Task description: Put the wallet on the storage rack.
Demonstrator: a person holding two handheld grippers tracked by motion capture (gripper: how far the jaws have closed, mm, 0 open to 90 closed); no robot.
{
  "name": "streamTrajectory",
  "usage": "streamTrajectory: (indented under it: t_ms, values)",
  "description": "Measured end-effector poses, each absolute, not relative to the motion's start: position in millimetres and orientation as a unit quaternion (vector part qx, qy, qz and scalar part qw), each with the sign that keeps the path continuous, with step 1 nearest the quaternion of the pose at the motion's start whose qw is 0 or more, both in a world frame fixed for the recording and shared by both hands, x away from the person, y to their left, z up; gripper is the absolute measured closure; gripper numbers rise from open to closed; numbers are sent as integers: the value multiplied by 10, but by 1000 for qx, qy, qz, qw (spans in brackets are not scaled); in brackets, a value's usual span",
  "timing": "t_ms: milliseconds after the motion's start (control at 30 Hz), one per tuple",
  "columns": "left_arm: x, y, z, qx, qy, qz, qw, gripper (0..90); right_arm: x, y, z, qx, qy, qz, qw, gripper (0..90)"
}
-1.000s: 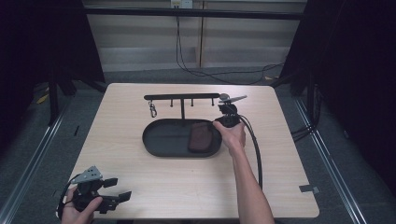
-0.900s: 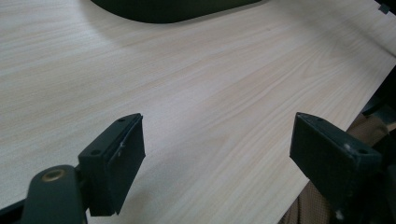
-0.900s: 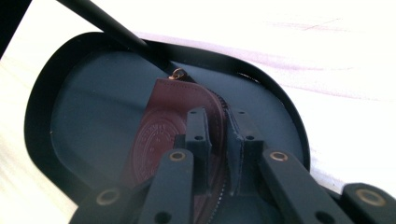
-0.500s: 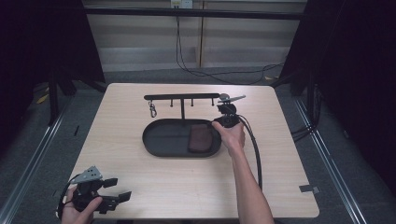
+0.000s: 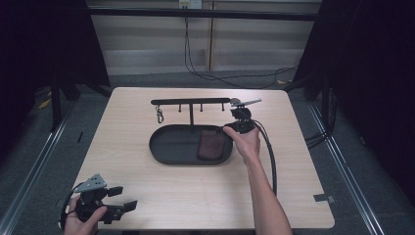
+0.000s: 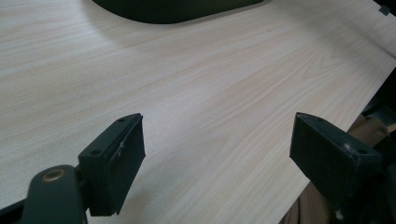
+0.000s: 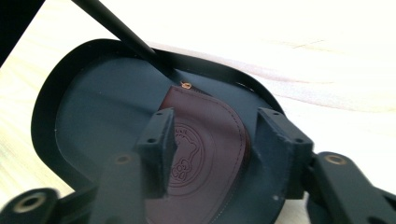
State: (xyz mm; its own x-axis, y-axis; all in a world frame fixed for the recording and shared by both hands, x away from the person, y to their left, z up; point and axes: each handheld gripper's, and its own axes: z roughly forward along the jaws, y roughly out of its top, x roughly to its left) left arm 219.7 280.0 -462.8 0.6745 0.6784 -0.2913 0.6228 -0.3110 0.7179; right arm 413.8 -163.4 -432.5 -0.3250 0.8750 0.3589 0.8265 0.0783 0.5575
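Nearest us, our left gripper (image 5: 125, 208) rests at the bench (image 5: 195, 191) front corner, fingers spread wide over bare pale woodgrain, holding nothing. Farther on sits the black oval tray (image 5: 169, 147), smooth and low-rimmed, with a brown leather pouch (image 5: 210, 145) lying flat in its right end, a round emblem stamped on it. Our right gripper (image 7: 212, 140) hovers above the pouch, fingers just opened partway, clear of it. Behind the tray stands a black hook rack (image 5: 191, 102).

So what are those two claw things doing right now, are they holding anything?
Left gripper: open, empty.
Right gripper: jaws just opening, empty, above the dark brown leather pouch.
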Motion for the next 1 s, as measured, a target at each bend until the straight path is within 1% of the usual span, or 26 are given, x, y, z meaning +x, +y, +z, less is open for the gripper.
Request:
streamTrajectory:
  t_ms: [33,67,100,167,200,233,267,300,367,400,533,767,867,1000]
  values:
    - [2200,2802,-4629,810,401,32,427,180,4138,-1634,-4325,580,733,353,34,457]
    - [2200,2800,-4630,809,401,32,428,180,4120,-1646,-4313,578,734,355,37,418]
    - [2204,2802,-4629,810,401,32,427,180,4120,-1646,-4313,578,734,355,37,418]
    - [2205,2797,-4628,811,401,33,425,180,4096,-1648,-4299,577,735,353,37,374]
    - [2205,2796,-4629,811,400,33,425,180,4079,-1646,-4283,575,736,355,38,321]
    - [2204,2796,-4630,811,400,33,425,180,4079,-1646,-4283,575,736,355,38,321]
    - [2203,2796,-4629,811,401,33,425,179,4058,-1649,-4274,573,735,360,43,267]
    - [2202,2797,-4629,811,401,33,425,179,4058,-1649,-4274,573,735,360,43,267]
    - [2204,2800,-4630,810,402,33,426,179,4033,-1667,-4278,572,732,368,42,239]
    - [2206,2800,-4632,810,402,32,426,180,4011,-1697,-4293,574,729,370,43,178]
    - [2208,2798,-4633,810,402,33,426,180,3951,-1756,-4289,577,727,369,50,149]
    - [2209,2802,-4637,808,406,33,427,180,3832,-1844,-4248,566,725,388,55,147]
    - [2212,2804,-4639,808,406,33,426,179,3774,-1893,-4242,556,736,381,63,170]
    - [2215,2804,-4641,808,407,33,425,180,3660,-1988,-4195,555,729,395,71,179]
